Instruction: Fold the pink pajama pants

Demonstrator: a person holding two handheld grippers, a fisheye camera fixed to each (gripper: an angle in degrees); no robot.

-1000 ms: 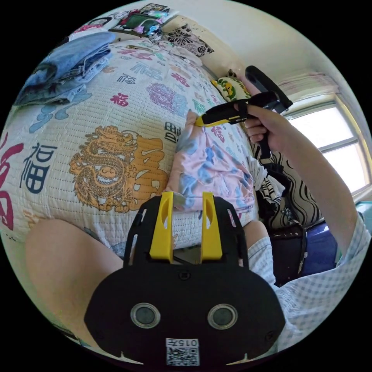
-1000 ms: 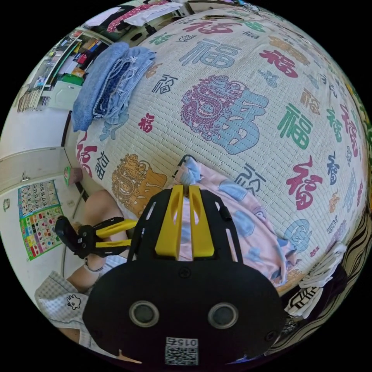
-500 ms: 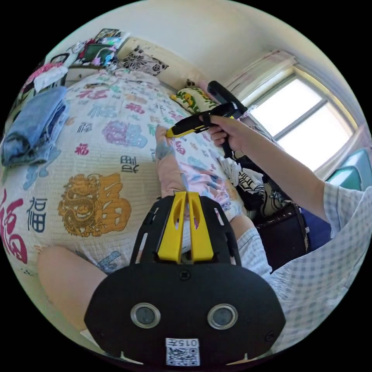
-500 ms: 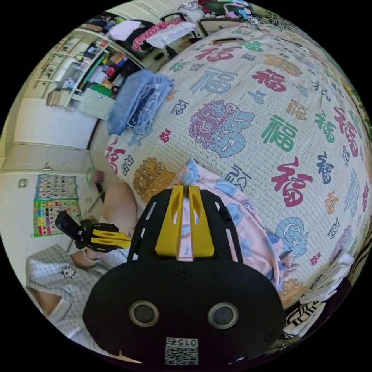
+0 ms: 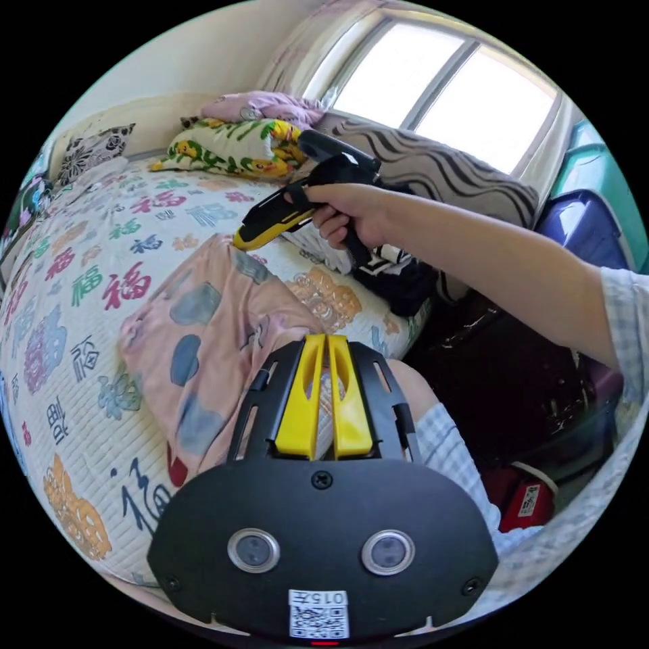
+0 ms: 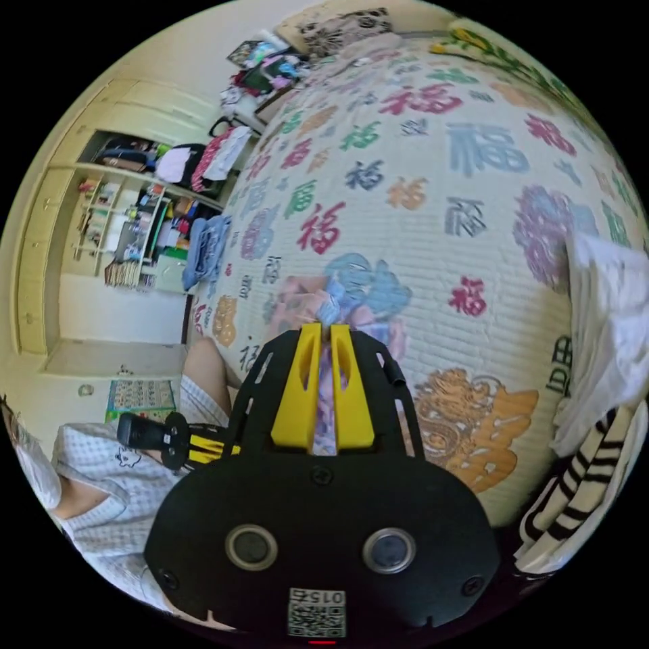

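Observation:
The pink pajama pants (image 5: 203, 338), patterned with blue shapes, lie in a folded bundle near the edge of the quilted bed (image 5: 74, 284). My left gripper (image 5: 323, 340) is shut on their near edge. In the left gripper view, a hand holds my right gripper (image 5: 245, 238) with its yellow tips pinched on the far corner of the pants. The right gripper view has my right gripper (image 6: 323, 330) shut on the bunched pink cloth (image 6: 318, 301). My left gripper (image 6: 223, 447) is low at the left there, beside a checked sleeve, jaws close together.
Pillows (image 5: 230, 145) and a striped cushion (image 5: 433, 169) lie under the window. A dark bag (image 5: 514, 385) and blue box (image 5: 581, 233) stand beside the bed. Folded jeans (image 6: 203, 250) rest at the bed's far edge; white (image 6: 608, 324) and striped garments (image 6: 574, 473) lie to the right.
The left jaws, open a second ago, have shut on the pants' near edge. The right gripper kept its hold. Both views have swung round, the left one toward the window.

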